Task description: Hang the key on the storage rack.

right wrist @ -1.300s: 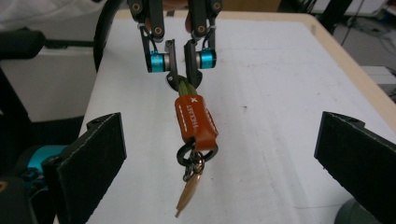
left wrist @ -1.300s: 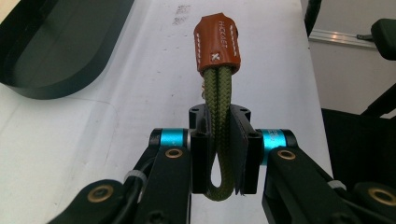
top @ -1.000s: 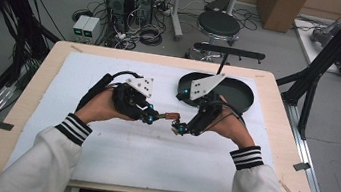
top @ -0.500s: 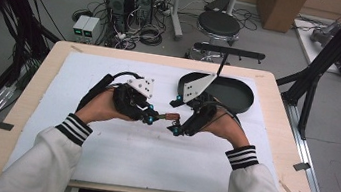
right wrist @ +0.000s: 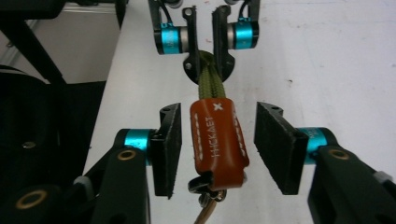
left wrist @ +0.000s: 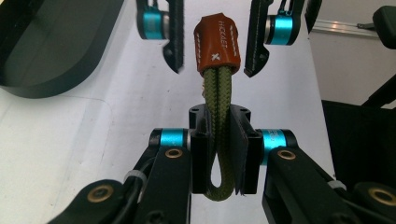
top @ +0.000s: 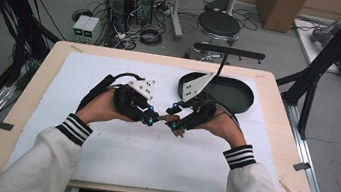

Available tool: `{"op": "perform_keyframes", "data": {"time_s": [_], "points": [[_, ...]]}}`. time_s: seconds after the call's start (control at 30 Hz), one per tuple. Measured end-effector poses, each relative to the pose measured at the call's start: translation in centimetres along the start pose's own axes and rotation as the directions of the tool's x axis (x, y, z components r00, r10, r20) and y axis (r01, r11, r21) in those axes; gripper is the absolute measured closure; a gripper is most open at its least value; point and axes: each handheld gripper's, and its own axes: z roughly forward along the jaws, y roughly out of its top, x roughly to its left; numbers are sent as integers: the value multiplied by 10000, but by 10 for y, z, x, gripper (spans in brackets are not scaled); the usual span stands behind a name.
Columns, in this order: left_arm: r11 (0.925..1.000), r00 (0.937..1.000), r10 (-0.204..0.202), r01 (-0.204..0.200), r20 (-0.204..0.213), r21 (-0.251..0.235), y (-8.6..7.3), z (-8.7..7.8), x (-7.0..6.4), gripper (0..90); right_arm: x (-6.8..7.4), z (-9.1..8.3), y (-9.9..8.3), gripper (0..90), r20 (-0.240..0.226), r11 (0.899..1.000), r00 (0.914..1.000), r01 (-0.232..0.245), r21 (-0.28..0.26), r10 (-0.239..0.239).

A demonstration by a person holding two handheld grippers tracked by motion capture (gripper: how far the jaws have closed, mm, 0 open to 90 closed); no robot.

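Your left gripper [top: 151, 118] is clamped on the doubled olive-green braided cord loop [left wrist: 219, 140] of a key fob; in the left gripper view the loop's bend sits low between the two black jaws, which press it from both sides. The cord runs away from that grip into an orange-brown stitched leather sleeve [right wrist: 217, 140] stamped with pale lettering and a small cross.

Your right gripper [top: 176, 122] stands wide open around that sleeve. In the right gripper view the ribbed pads [right wrist: 275, 147] flank the leather on both sides with clear gaps, touching nothing. Below the sleeve's near end a bit of dark metal hardware [right wrist: 201, 184] hangs out, too blurred to tell exactly what it is.

In the high view both grippers meet tip to tip near the middle of the white padded mat [top: 148, 168] that covers the pale wooden table [top: 273, 141], and the fob is held between them above the mat. A shallow black oval tray [top: 234, 92] lies on the far right part of the mat, just beyond your right hand [top: 222, 128]. Your left hand [top: 103, 112] grips its tool to the left of centre.
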Motion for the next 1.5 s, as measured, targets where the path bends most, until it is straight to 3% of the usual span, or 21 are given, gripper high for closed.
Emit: {"op": "perform_keyframes", "data": {"time_s": [0.33, 0.67, 0.77, 0.83, 0.9, 0.93, 1.0, 1.03, 1.07, 1.17, 1.23, 1.33, 1.37, 1.4, 1.43, 1.47, 1.5], "points": [[9997, 9999, 89, -91, 67, 228, 0, 1, 0, 792, -1, 5, -1, 718, -311, 9996, 9994, 153, 216, -147], [9997, 9998, 9, -14, 200, 241, 0, 3, 0, 789, 0, 4, -1, 728, -330, 9994, 9994, 118, 316, -108], [10000, 9999, 47, -47, 92, -15, -1, 1, 2, 769, -1, 3, -1, 730, -235, 9994, 9996, 191, 278, -185], [9985, 9995, 318, -317, 34, -441, -3, 0, 5, 632, -1, 1, -2, 730, -241, 9998, 9996, 175, 80, -173], [9962, 9995, 311, -306, 54, -810, -4, 1, 7, 516, -1, -1, -2, 729, -196, 9999, 9997, 109, -70, -110], [9966, 9995, 161, -182, -270, -800, -4, 2, 5, 377, -2, -4, -3, 729, -79, 9998, 9999, 122, -167, -123], [9920, 9976, 44, -130, -690, -1257, -6, 2, 1, 342, -2, -5, -4, 728, -28, 9997, 10000, 65, -220, -66], [9899, 9961, -99, -25, -872, -1415, -8, 2, -1, 269, -3, -7, -5, 729, 58, 9997, 10000, 0, -259, 1], [9894, 9939, -205, 46, -1085, -1448, -9, 1, -1, 171, -3, -9, -6, 729, 147, 9995, 9999, -46, -306, 51], [9796, 9870, -631, 330, -1477, -1981, -17, -4, 0, 20, -2, -14, -9, 729, 408, 9989, 9990, -140, -452, 158], [9671, 9831, -794, 358, -1650, -2520, -25, -11, 0, 17, -2, -23, -16, 729, 826, 9966, 9958, -346, -747, 407], [9575, 9737, -980, 360, -2055, -2860, -37, -20, -2, 17, -1, -30, -23, 728, 1228, 9928, 9902, -533, -1076, 665], [9522, 9685, -1102, 385, -2233, -3031, -42, -23, -3, 17, -1, -34, -27, 728, 1418, 9895, 9866, -624, -1305, 810], [9458, 9592, -1308, 449, -2506, -3216, -48, -26, -5, 17, -1, -37, -31, 727, 1569, 9855, 9825, -762, -1516, 1001], [9385, 9439, -1606, 555, -2885, -3408, -54, -29, -6, 17, -1, -41, -36, 727, 1726, 9817, 9786, -820, -1717, 1119], [9265, 9316, -1900, 657, -3097, -3706, -61, -32, -7, 17, -2, -44, -41, 727, 1939, 9769, 9722, -933, -1923, 1310], [9124, 9238, -2176, 779, -3151, -4017, -69, -35, -8, 17, -2, -48, -47, 727, 2180, 9740, 9649, -1018, -2023, 1461]]}}
